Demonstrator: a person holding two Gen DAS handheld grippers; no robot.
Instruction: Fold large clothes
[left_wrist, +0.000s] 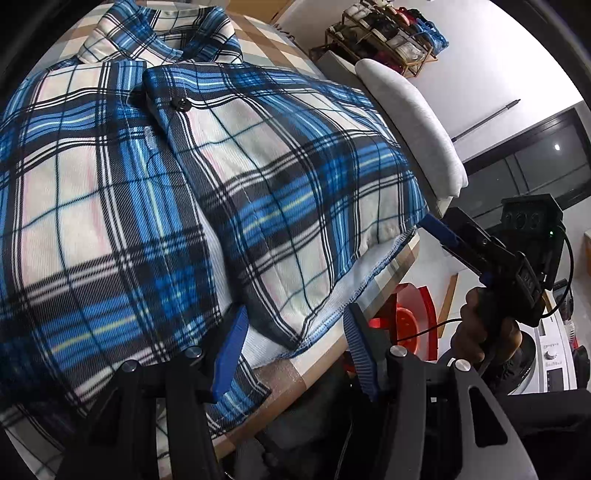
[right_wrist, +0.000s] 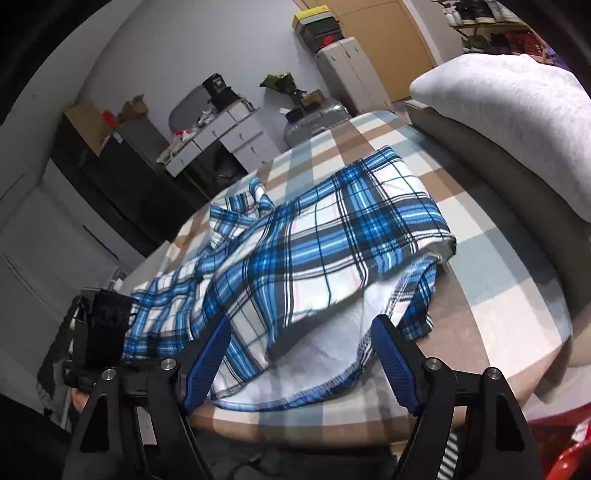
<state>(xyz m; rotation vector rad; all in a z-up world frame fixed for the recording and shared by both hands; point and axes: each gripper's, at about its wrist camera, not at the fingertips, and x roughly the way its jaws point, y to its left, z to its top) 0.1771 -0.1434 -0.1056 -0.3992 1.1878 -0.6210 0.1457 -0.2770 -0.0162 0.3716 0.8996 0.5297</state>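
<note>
A blue, white and black plaid shirt (left_wrist: 192, 177) lies button side up on the checked table (left_wrist: 391, 273), collar at the far end. Its hem is turned up near the table's front edge and shows the white inside (right_wrist: 317, 354). My left gripper (left_wrist: 295, 347) stands open at that hem, with cloth lying loosely between the blue pads (left_wrist: 231, 350). My right gripper (right_wrist: 301, 354) is open too, wider, and straddles the hem's right corner without pressing on it. In the left wrist view a hand holds the right gripper (left_wrist: 443, 236) at the shirt's right edge.
A grey cushion (right_wrist: 517, 103) lies along the table's right side on a beige seat. Something red and plastic (left_wrist: 406, 325) sits below the front edge. Drawers (right_wrist: 229, 133), boxes and a shoe rack (left_wrist: 388, 33) line the walls beyond.
</note>
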